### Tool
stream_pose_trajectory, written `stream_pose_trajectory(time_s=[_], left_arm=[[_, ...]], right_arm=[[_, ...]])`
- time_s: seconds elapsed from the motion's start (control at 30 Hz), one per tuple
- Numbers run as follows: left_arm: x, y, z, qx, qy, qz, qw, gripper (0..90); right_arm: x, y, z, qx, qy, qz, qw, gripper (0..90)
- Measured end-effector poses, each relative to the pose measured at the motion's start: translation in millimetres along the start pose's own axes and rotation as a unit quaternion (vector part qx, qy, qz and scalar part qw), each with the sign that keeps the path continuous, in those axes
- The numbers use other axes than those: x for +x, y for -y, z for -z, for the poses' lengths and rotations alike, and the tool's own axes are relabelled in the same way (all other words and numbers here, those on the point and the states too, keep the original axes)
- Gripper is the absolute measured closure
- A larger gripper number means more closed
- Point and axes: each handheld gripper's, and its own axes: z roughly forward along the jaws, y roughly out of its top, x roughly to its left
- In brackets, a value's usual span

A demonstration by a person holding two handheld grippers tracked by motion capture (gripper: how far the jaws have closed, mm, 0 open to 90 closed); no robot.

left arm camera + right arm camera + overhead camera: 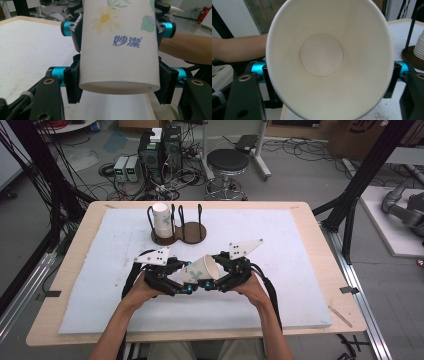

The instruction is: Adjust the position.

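At centre frame we hold a cup between both grippers: the left gripper clamps its base, the right gripper squeezes its rim. It looks light, thin-walled and crushable, so grip gently.

In the left gripper view the paper cup is cut off by the top edge — its rim is not seen — and the pads behind its wall are hidden. In the right gripper view the cup's mouth is cropped top and bottom, and the stacked cups — cut by the right edge.
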Motion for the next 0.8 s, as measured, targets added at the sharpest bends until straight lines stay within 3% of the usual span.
stream_pose_trajectory(time_s=[0.57,0.6,0.63,0.67,0.7,0.8], left_arm=[[0.1,-0.2,1.3,0.002,-0.001,-0.005,1.0000,35.5],[0.1,-0.2,1.1,0.001,-0.003,-0.002,1.0000,33.3],[0.2,-0.1,0.7,0.000,-0.009,0.005,1.0000,20.7],[1.1,0.2,0.2,-0.001,-0.010,0.014,0.9999,20.7],[1.9,0.5,-0.8,0.000,-0.015,0.025,0.9996,1.9],[1.3,0.7,-1.4,-0.001,-0.012,0.020,0.9997,1.7]], right_arm=[[-0.7,0.2,0.2,0.000,-0.013,0.000,0.9999,32.1],[-1.0,0.1,0.4,-0.002,-0.011,0.003,0.9999,32.4],[0.3,-0.2,0.6,-0.002,-0.014,0.002,0.9999,32.8],[0.3,-0.2,0.6,-0.002,-0.014,0.002,0.9999,32.8],[0.5,-0.5,0.8,-0.006,-0.010,0.004,0.9999,32.9],[0.0,-0.3,1.6,-0.004,-0.009,0.000,1.0000,32.9]])
